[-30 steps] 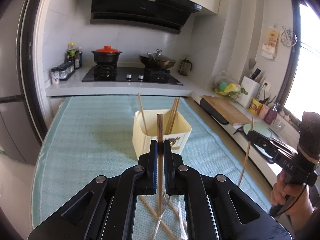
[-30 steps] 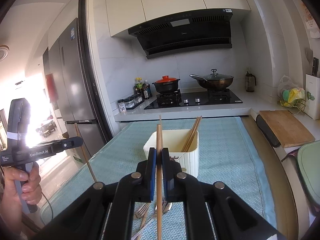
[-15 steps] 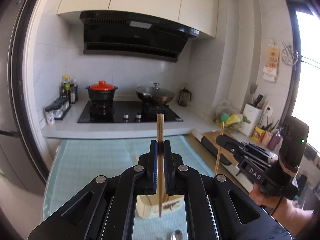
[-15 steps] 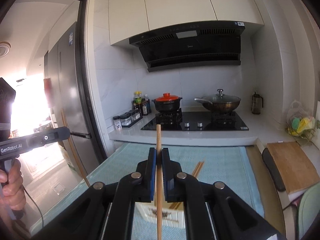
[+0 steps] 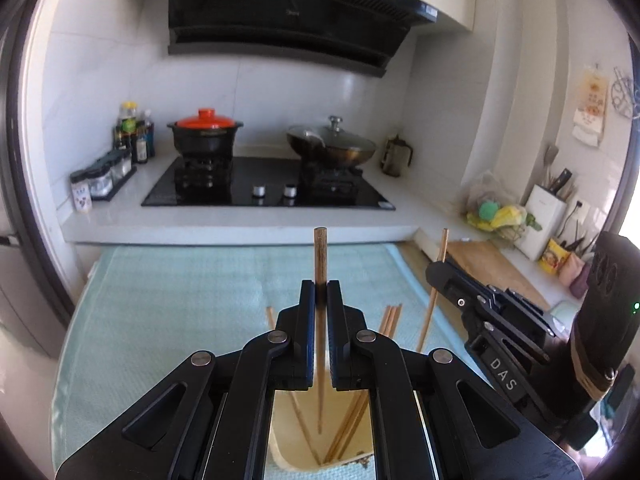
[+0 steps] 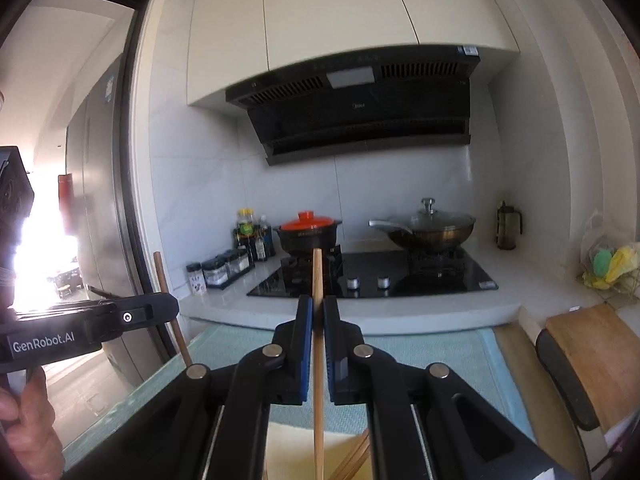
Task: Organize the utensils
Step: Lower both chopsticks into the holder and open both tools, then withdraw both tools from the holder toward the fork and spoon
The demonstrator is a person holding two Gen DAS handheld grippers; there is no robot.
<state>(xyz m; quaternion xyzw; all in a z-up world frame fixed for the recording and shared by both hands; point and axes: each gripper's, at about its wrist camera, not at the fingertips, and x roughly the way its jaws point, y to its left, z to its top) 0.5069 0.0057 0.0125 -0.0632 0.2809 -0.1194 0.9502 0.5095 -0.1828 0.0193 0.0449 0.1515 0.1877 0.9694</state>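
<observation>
The left tongs [image 5: 320, 296] are pinching a dark-tipped chopstick [image 5: 319, 256] between jaws pressed nearly together, and the right tongs [image 6: 318, 312] are squeezing a paler chopstick [image 6: 317, 280] the same way. Each stick is standing almost upright, its long axis running straight up and down, blunt end rising above the jaws and thin end hanging below them. Both are being gripped partway along, probably so the lower end can drop in cleanly.

Directly beneath the left tongs, the cream holder [image 5: 288, 440] is sitting with its mouth open, and the thin end is already dipping inside its rim. Several other chopsticks [image 5: 390, 318] are leaning in it, just right of the jaws. In the right wrist view the holder is showing just below the jaws, so that stick also seems lined up for release.

Beyond both tongs, the pale green mat [image 5: 180, 300] is spreading out toward the stove counter.
</observation>
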